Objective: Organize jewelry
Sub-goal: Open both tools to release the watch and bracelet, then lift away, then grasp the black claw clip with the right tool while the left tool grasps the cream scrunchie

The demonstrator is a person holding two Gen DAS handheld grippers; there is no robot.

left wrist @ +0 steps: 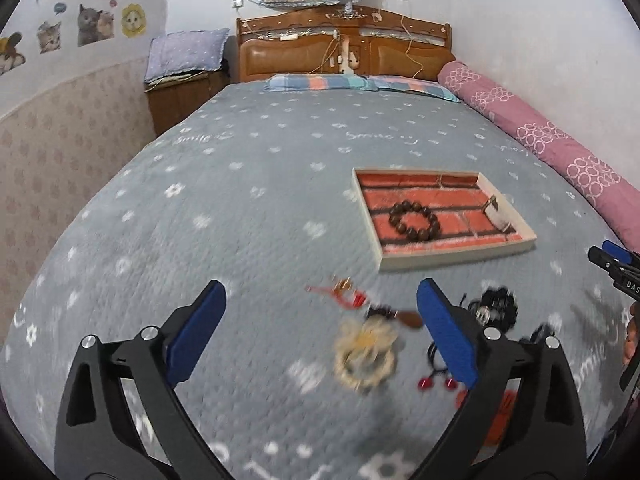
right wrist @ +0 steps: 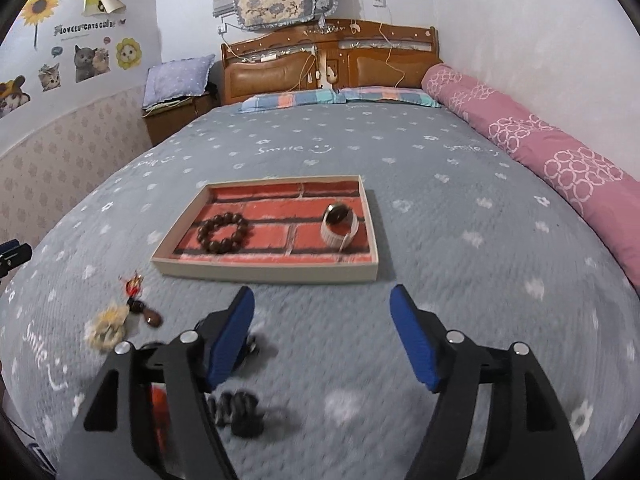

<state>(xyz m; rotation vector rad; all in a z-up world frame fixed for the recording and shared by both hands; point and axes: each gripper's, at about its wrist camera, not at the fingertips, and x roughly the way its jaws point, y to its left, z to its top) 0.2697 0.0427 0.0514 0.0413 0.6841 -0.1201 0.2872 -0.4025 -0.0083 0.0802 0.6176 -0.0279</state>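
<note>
Shallow tray [right wrist: 362,270], pale rim, brick-print lining, lies flat on grey bedspread [right wrist: 440,240]. Inside: brown bead bracelet [right wrist: 223,233] at the tray's left part; white-strapped watch [right wrist: 340,226] at the right part, resting on its side. The two sit well apart.

Loose jewelry on the bedspread in front of the tray, toward its left: red-and-gold piece [left wrist: 344,292], cream flower-shaped ring piece [left wrist: 366,354], dark beaded piece with brown pendant [left wrist: 400,317], black pieces [left wrist: 494,308], pair of red beads [left wrist: 436,383]. All blurred; finer detail cannot be made out.

Left gripper [left wrist: 320,334]: blue pads spread wide, nothing between them, above the cream piece; whether it touches any piece cannot be told.

Right gripper [right wrist: 322,336]: spread wide, holding nothing, near the tray's front rim. A black piece [right wrist: 240,410] lies beside its left finger.
</note>
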